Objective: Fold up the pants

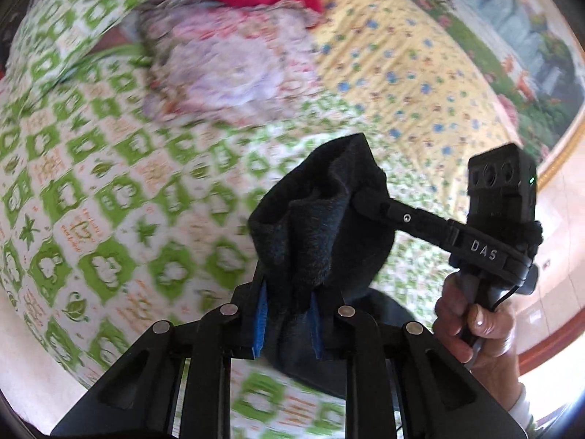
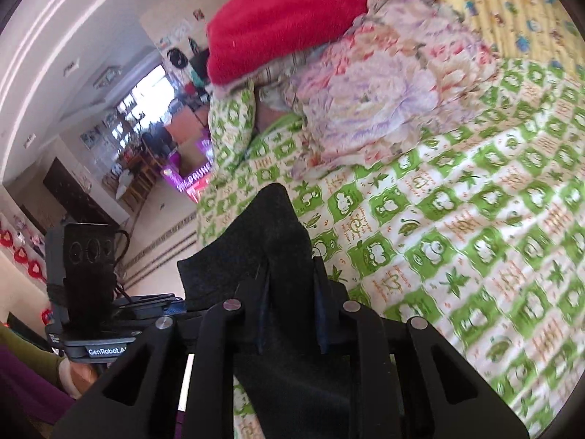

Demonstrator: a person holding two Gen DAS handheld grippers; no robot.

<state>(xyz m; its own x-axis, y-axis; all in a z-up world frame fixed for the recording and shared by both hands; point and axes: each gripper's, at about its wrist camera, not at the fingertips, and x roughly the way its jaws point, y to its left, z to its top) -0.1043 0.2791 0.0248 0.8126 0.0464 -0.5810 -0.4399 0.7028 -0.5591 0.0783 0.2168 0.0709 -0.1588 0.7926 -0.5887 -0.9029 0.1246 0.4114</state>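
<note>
The dark pants point(image 1: 321, 219) are bunched and lifted off the green-and-white patterned bed sheet point(image 1: 109, 201). My left gripper point(image 1: 289, 292) is shut on a fold of this cloth, its blue pads pressed against both sides. To the right, a person's hand point(image 1: 471, 325) holds my right gripper point(image 1: 365, 197), whose fingers reach into the same bunch. In the right wrist view my right gripper point(image 2: 290, 278) is shut on the pants point(image 2: 263, 241), which stand up in a peak between its fingers. My left gripper point(image 2: 164, 301) shows at the lower left, beside the cloth.
A red blanket point(image 2: 299, 18) lies on a floral quilt point(image 2: 384, 91) piled at the far side of the bed. A yellow flowered sheet point(image 1: 402, 73) covers the part beyond. The bed's edge and tiled floor point(image 2: 164, 226) lie to the left in the right wrist view.
</note>
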